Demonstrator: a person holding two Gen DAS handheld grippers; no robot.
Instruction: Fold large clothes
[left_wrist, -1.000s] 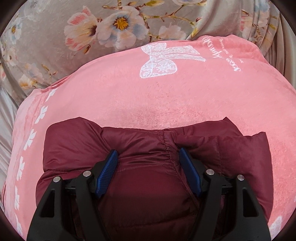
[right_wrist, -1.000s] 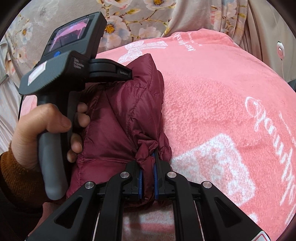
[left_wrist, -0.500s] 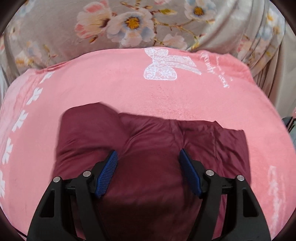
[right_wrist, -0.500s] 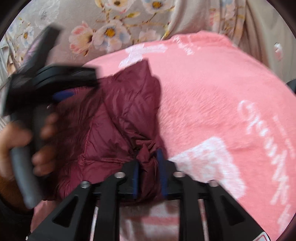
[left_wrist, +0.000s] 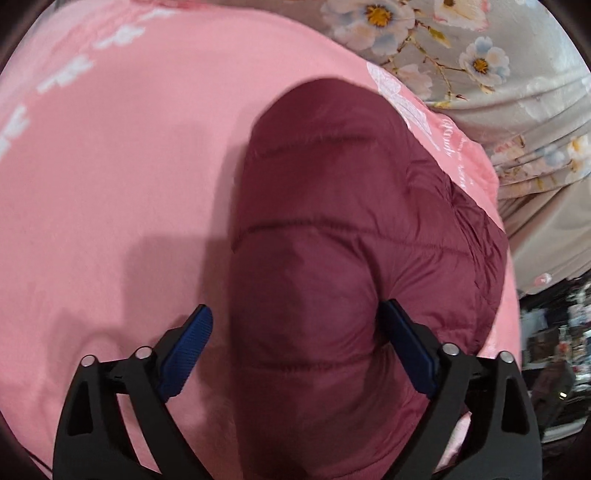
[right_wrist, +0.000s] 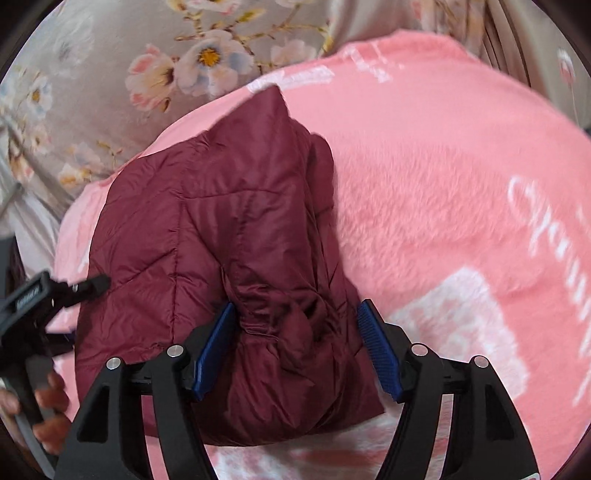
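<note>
A maroon quilted puffer jacket lies folded into a thick bundle on a pink fleece blanket. My left gripper hangs over the bundle's near end. Its jaws are opening wide and the jacket lies loose between them; the left pad stands clear over the blanket. In the right wrist view the jacket has a bunched edge between my right gripper's opening jaws, and the right pad is off the cloth. The left gripper and the hand on it show at that view's left edge.
The blanket has white lettering and bow prints. A grey floral sheet lies beyond it, with folds of the same sheet hanging at the right. Dark clutter shows past the blanket's right edge.
My right gripper has let go of the bunched fabric and spread its jaws. My left gripper swung sideways and rolled, now facing along the bundle, and its jaws widened.
</note>
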